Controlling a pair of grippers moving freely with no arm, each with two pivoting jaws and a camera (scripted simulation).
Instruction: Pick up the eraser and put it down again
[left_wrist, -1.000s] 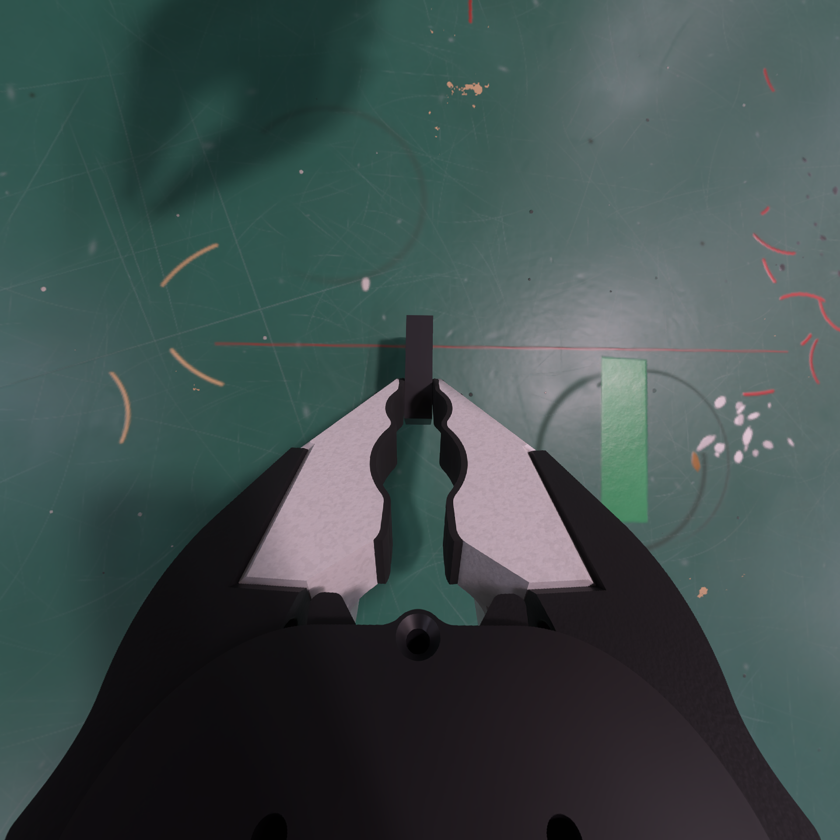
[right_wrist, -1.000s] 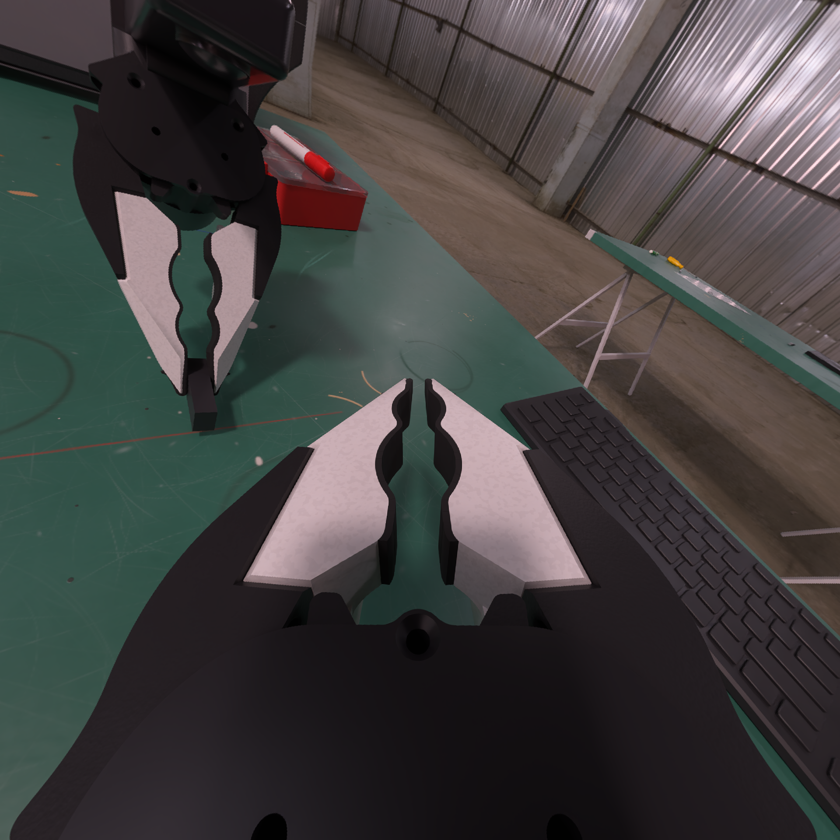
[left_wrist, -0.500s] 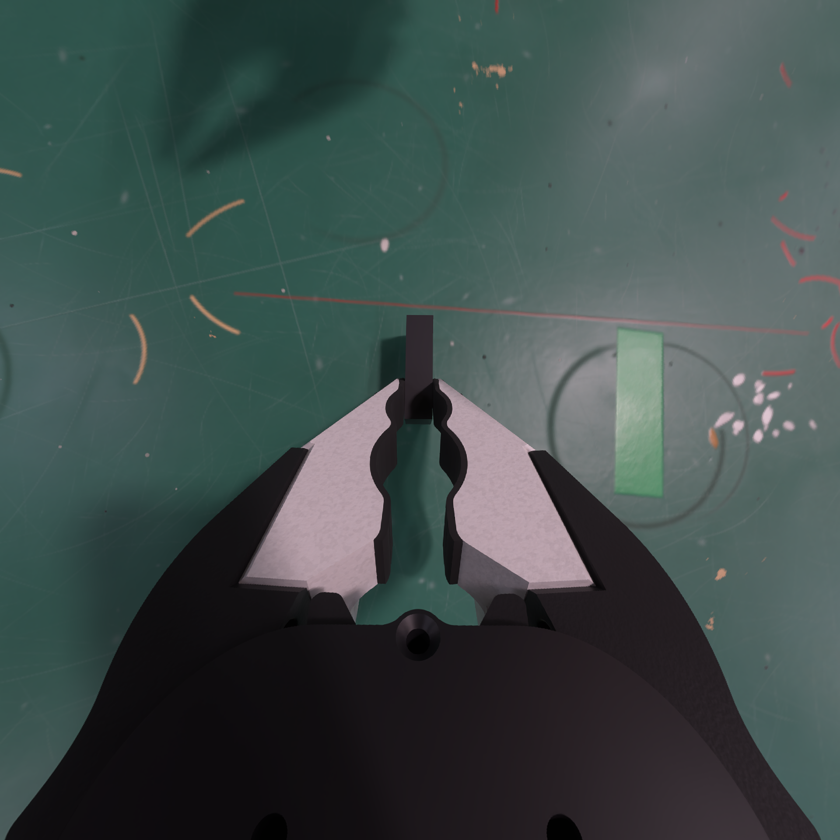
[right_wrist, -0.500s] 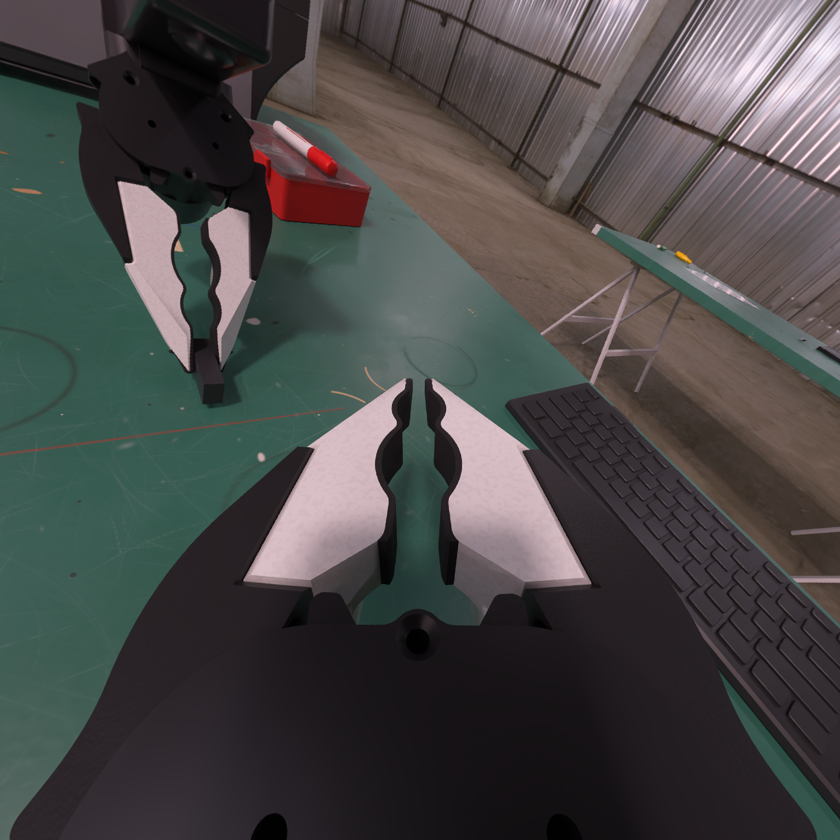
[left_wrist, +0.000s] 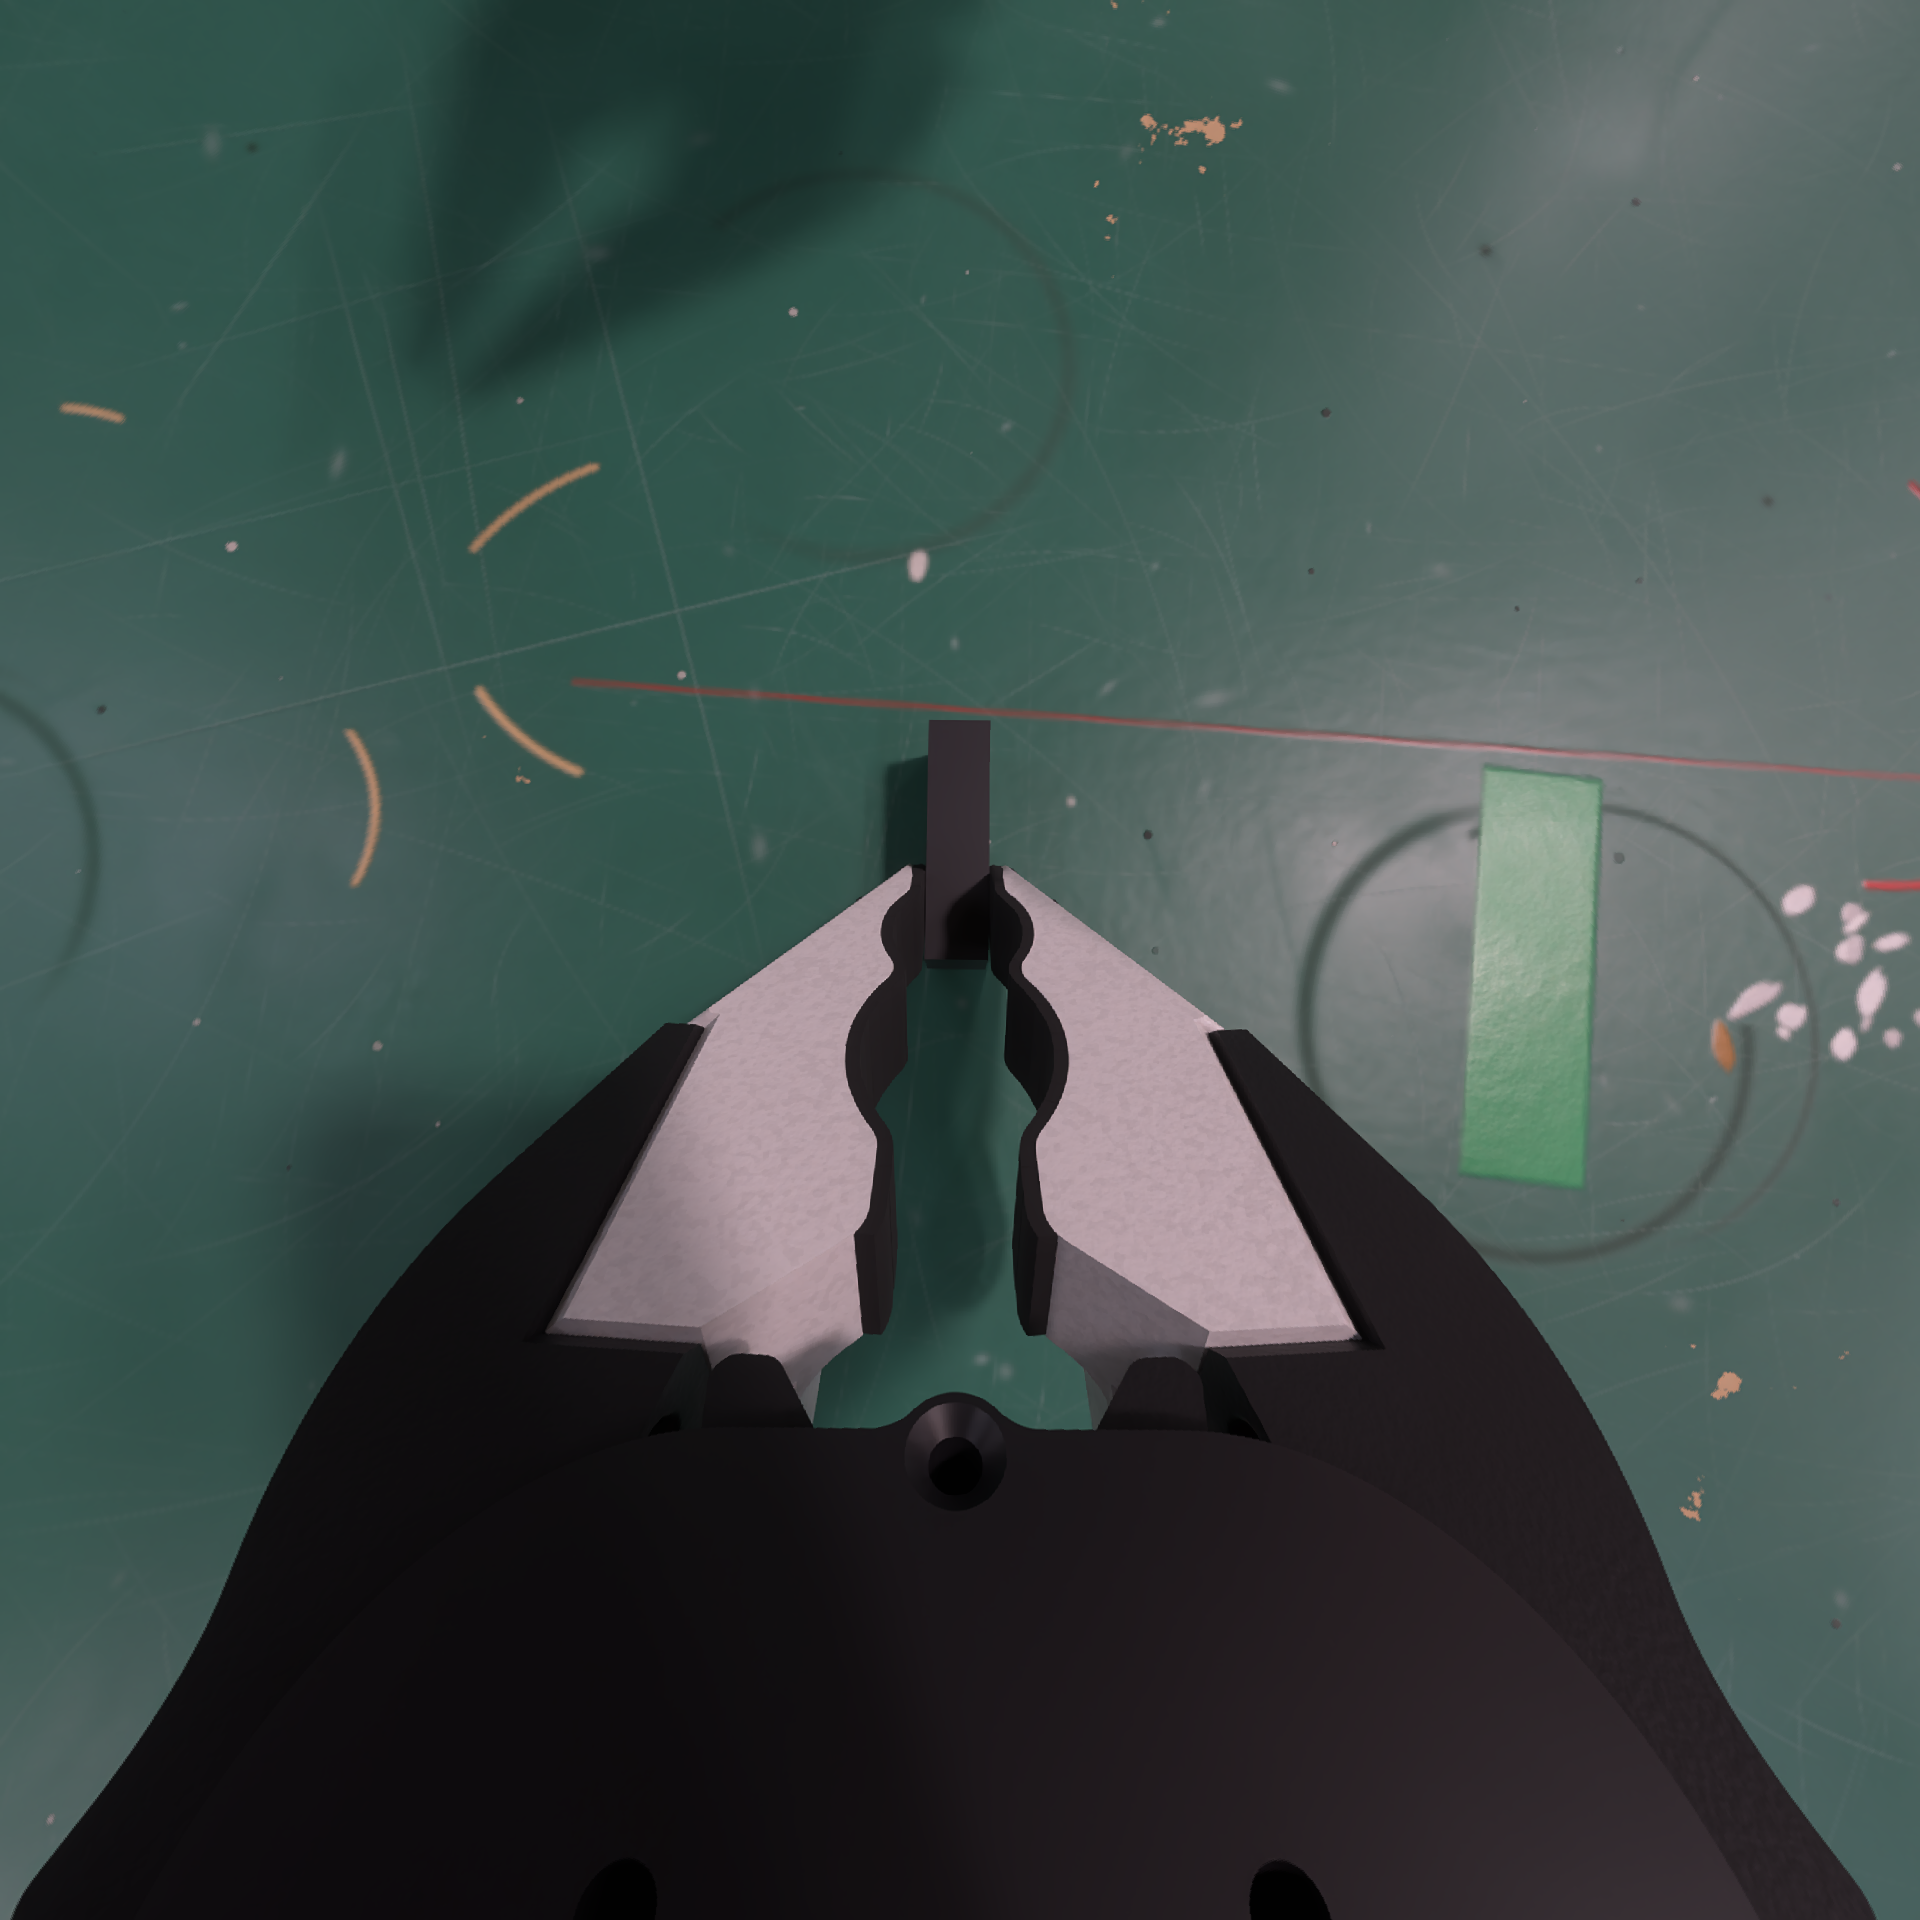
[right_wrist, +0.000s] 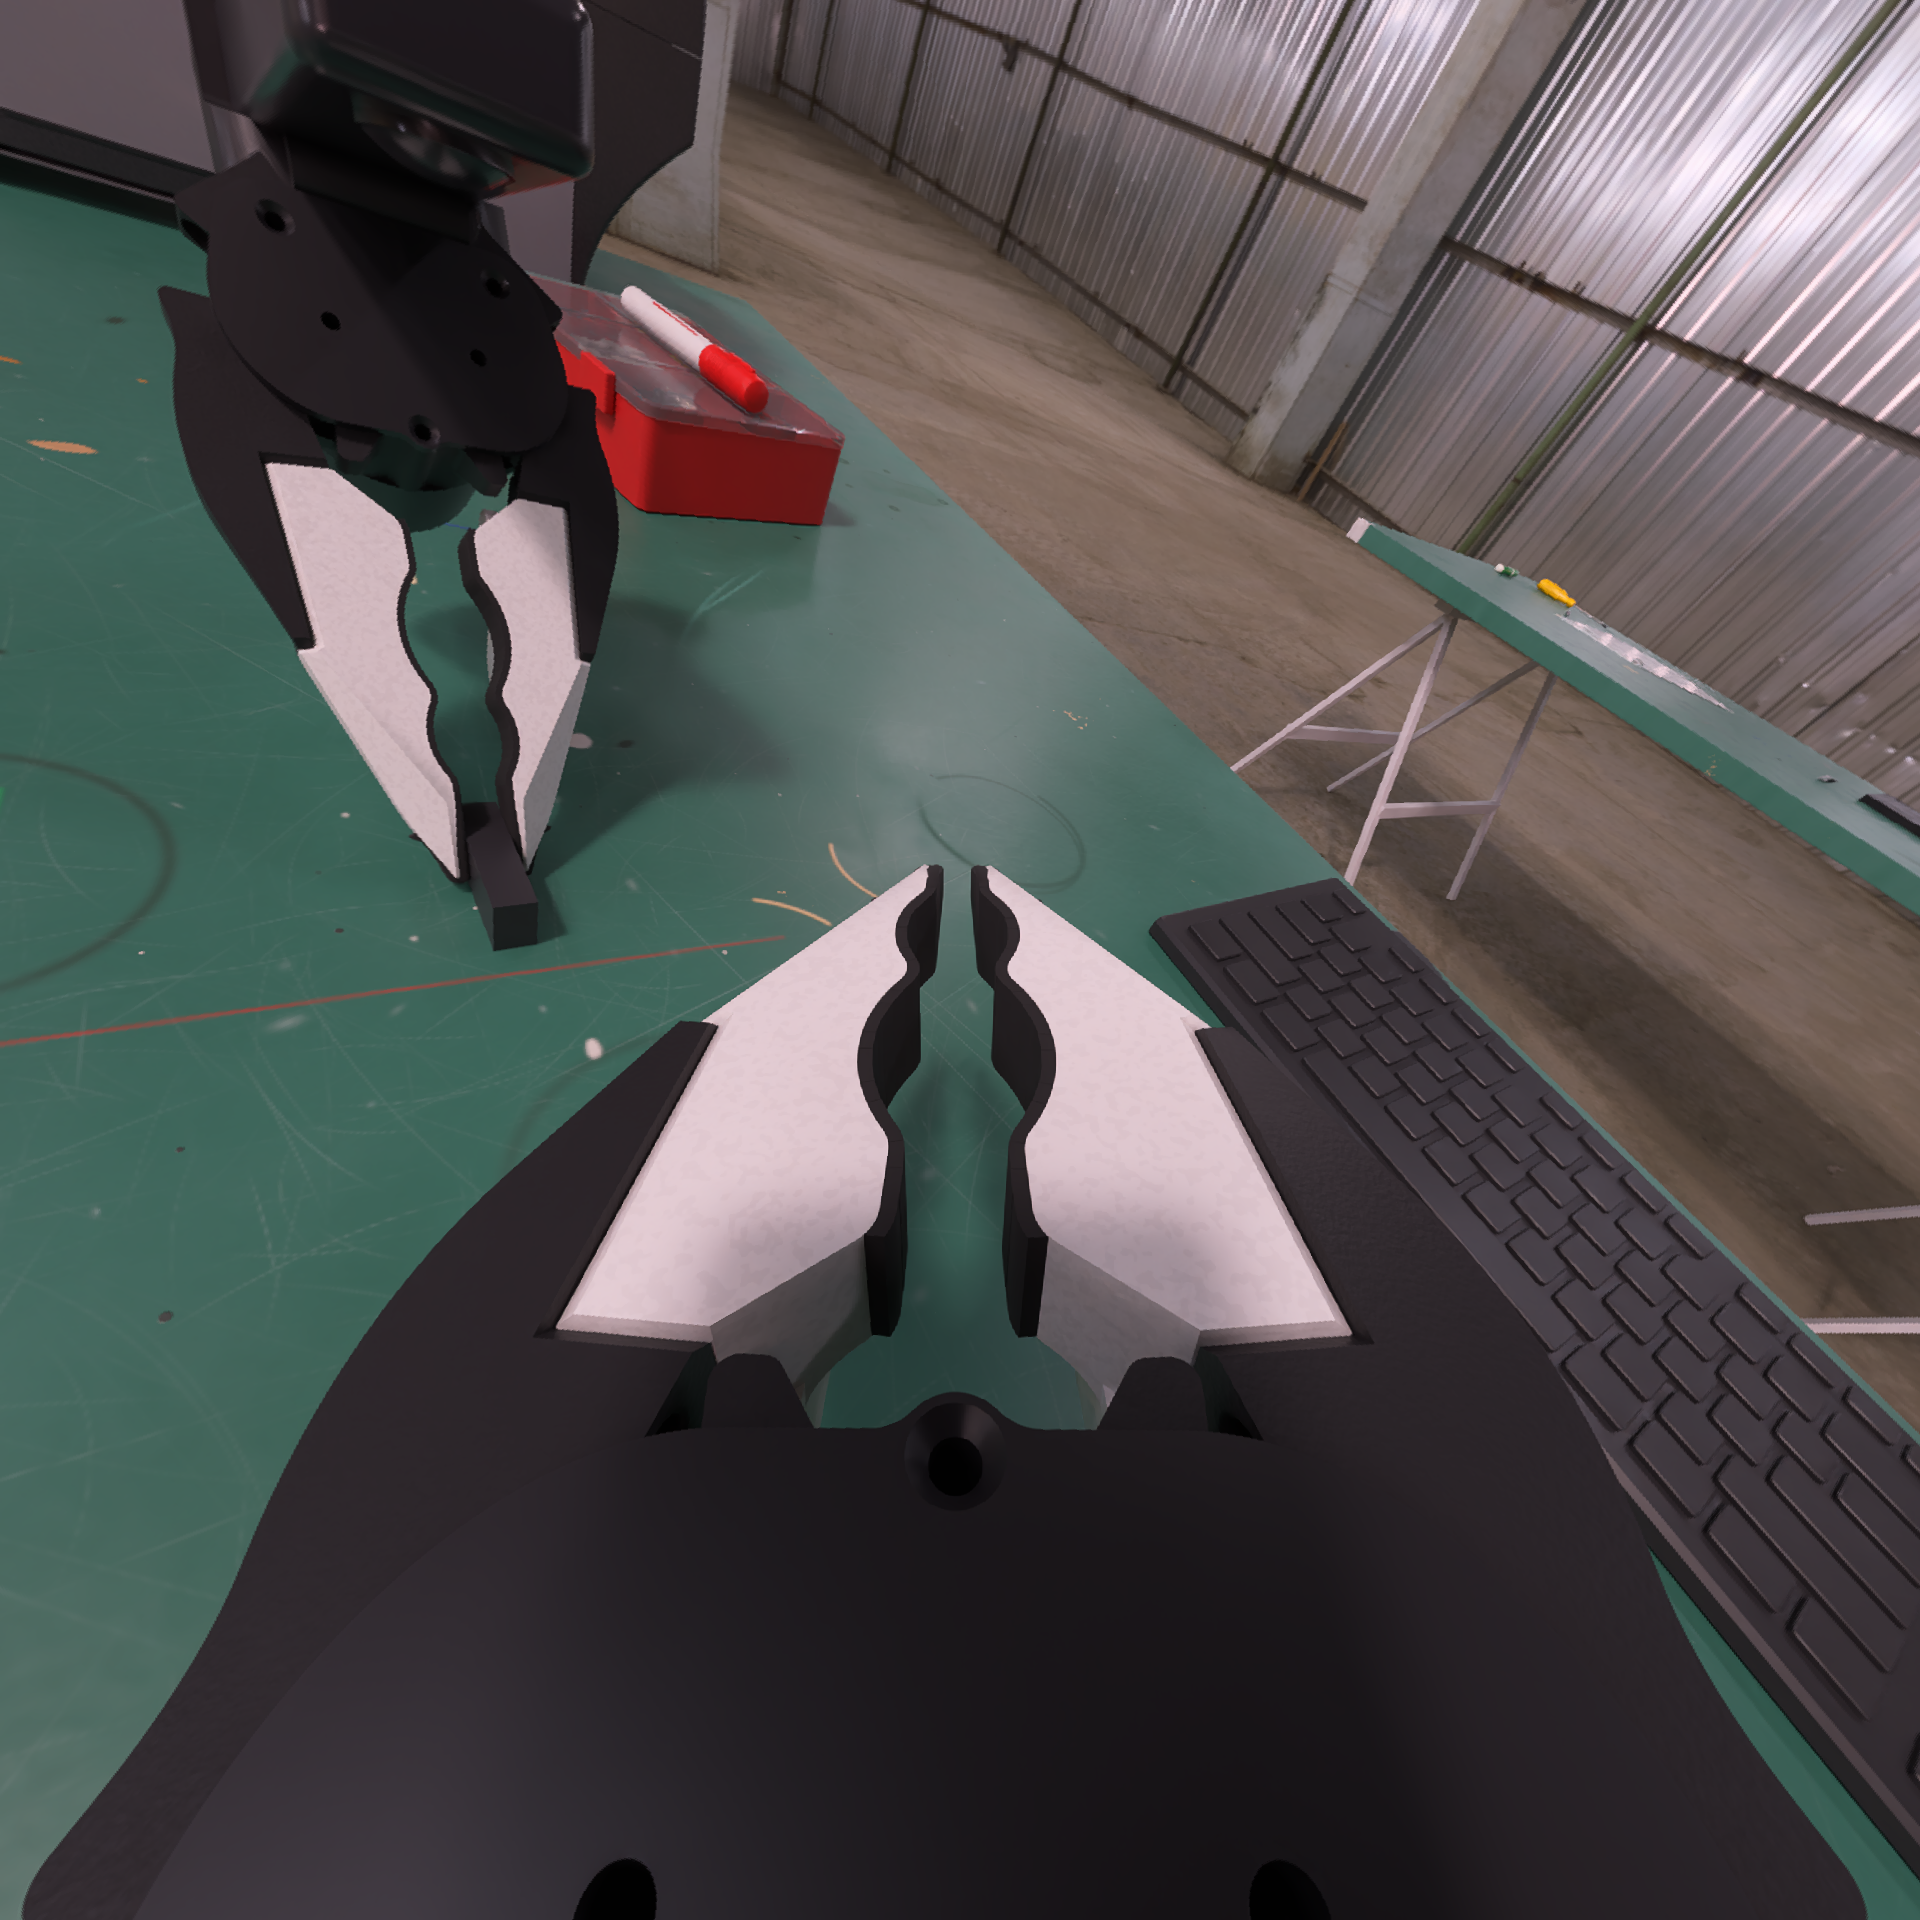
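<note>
In the left wrist view, the left hand-held gripper (left_wrist: 958, 883) points straight down at the green surface (left_wrist: 1351, 416). Its fingertips are pinched on the near end of the eraser (left_wrist: 958, 800), a slim black block whose far end sticks out beyond the tips, just short of a thin red line (left_wrist: 1351, 732). The eraser's shadow lies close along its left side. To the right, well apart, a green tape strip (left_wrist: 1532, 977) lies inside a dark ring mark.

In the right wrist view, the right hand-held gripper (right_wrist: 956, 883) is angled low over the surface (right_wrist: 260, 1143), its jaws narrow with only a thin slit between the tips and nothing in them. A black keyboard (right_wrist: 1558, 1174) lies just beside it on the right, along the surface's edge. Farther off on the left, the left hand-held gripper (right_wrist: 486, 831) stands nearly upright, tips down, clamping the eraser (right_wrist: 504, 894), whose lower end meets the surface or sits just above it; which one I cannot tell. Behind it a red box (right_wrist: 717, 457) carries a red-capped marker (right_wrist: 691, 348) on its lid.
</note>
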